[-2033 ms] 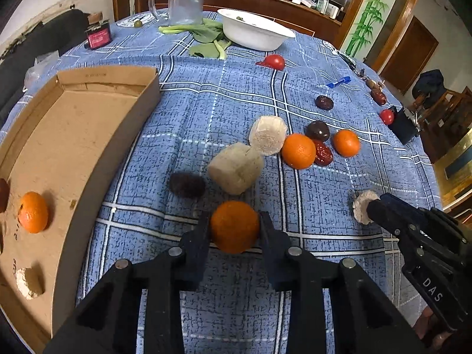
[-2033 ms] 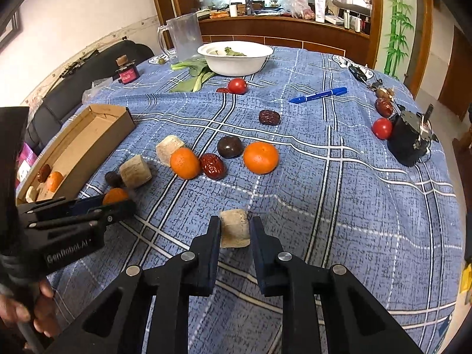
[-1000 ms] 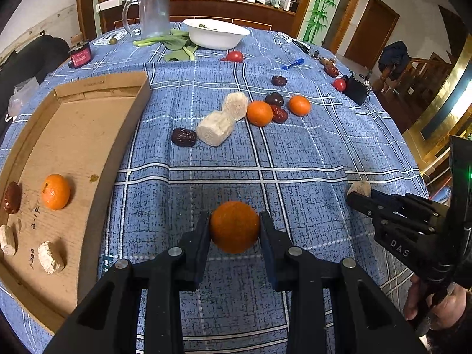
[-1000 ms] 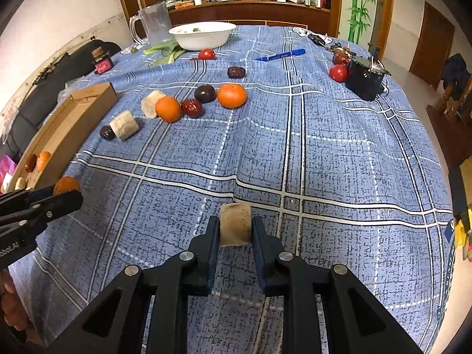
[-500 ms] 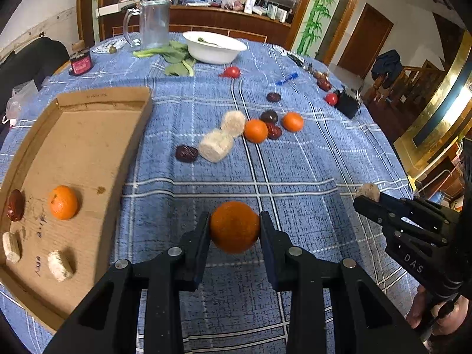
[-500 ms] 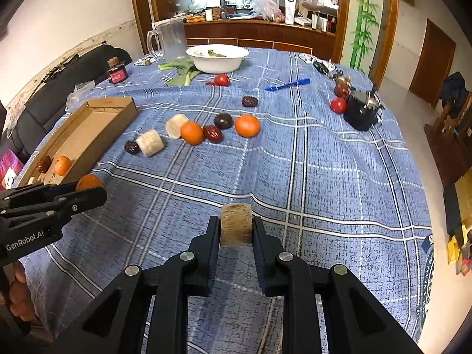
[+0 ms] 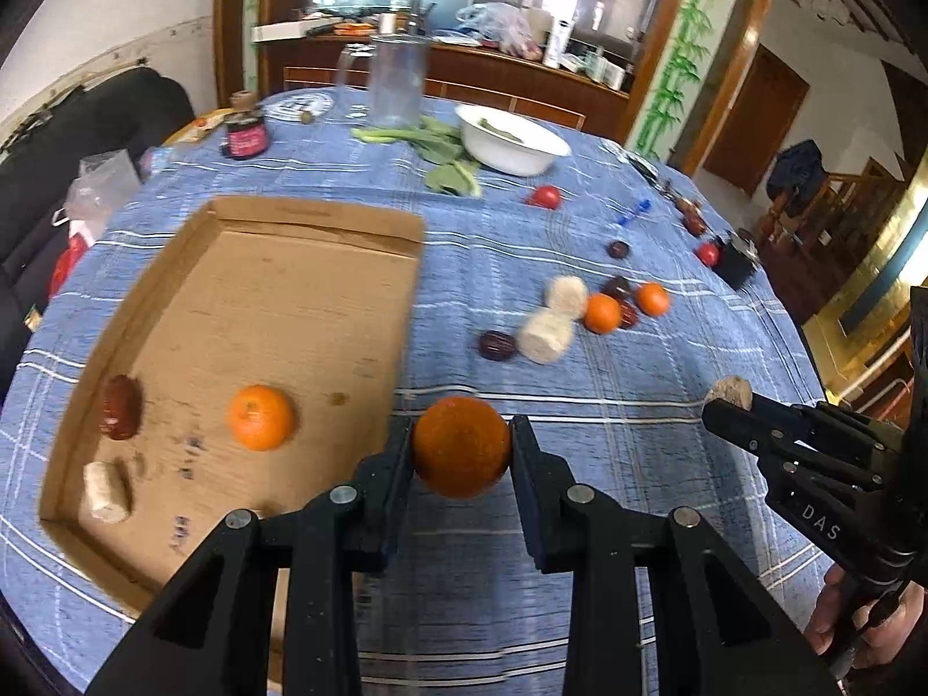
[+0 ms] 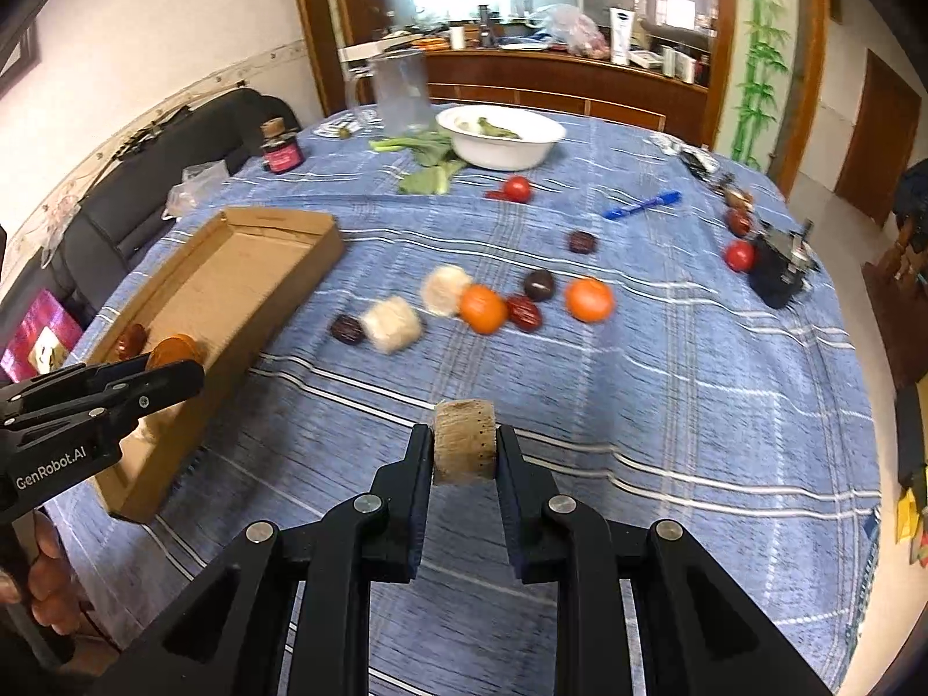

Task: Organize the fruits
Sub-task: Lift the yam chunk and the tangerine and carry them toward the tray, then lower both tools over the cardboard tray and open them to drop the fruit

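The box (image 7: 301,220) lay near the left edge of the table (image 7: 638,423) and held four items: an orange (image 7: 260,416), a date (image 7: 120,407) and a pale chunk (image 7: 105,492) near its close end, with a further pale piece partly hidden behind the left gripper (image 7: 461,446). Sorting appeared less than half complete. Remaining on the cloth near the table centre were two oranges (image 8: 482,308), two pale chunks (image 8: 391,323) and several dark dates (image 8: 347,329), with more small red fruit toward the far and right edges. The left gripper was closed partway on a carried orange (image 7: 461,445), both fingers (image 7: 394,464) pressing its sides; the fruit was held clear of the cloth, just beside the box's right wall and above its level. The right gripper (image 8: 464,449) was clamped on a tan chunk (image 8: 464,441), the jaws narrow and in contact with both flat faces. This chunk was held over bare cloth toward the near edge of the table, well apart from the box. Judged from these positions, the left load was close to release over the box, while the right load required a leftward carry across the cloth first. The blurred surroundings made finer detail of the loose fruit uncertain.
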`<state>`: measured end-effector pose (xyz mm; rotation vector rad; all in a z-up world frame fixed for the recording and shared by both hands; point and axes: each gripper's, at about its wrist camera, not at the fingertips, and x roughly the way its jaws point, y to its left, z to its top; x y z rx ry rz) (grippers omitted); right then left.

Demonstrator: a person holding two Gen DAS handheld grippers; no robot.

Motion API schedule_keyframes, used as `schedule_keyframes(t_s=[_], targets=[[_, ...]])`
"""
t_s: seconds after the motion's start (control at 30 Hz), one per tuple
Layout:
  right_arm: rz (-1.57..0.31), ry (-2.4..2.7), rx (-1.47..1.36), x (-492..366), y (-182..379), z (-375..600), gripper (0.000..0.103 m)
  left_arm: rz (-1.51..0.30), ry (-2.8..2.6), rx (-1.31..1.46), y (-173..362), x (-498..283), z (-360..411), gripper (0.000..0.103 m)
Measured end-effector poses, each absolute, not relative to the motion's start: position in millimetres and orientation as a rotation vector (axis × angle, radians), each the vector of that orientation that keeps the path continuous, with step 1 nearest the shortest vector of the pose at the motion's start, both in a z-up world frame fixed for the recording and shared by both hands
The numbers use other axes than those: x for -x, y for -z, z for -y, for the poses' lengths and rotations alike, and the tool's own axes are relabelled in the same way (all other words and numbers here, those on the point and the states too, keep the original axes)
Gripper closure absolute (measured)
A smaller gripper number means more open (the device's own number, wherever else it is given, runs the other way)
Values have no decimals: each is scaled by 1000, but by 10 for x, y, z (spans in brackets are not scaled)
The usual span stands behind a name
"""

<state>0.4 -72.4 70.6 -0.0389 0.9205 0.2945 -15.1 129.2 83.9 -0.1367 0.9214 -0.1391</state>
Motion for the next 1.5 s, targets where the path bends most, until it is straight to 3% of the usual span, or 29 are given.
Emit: schedule_keyframes(t_s=[0.8,1.5], targets=[[-981,-540,78,-719,-635,-939,80,-930,-134,208,-720,-174,-2837,72],[-1056,-563,154,-1058,-158,-1492,79,-1043,-154,219,-295,-768,-2940,72]])
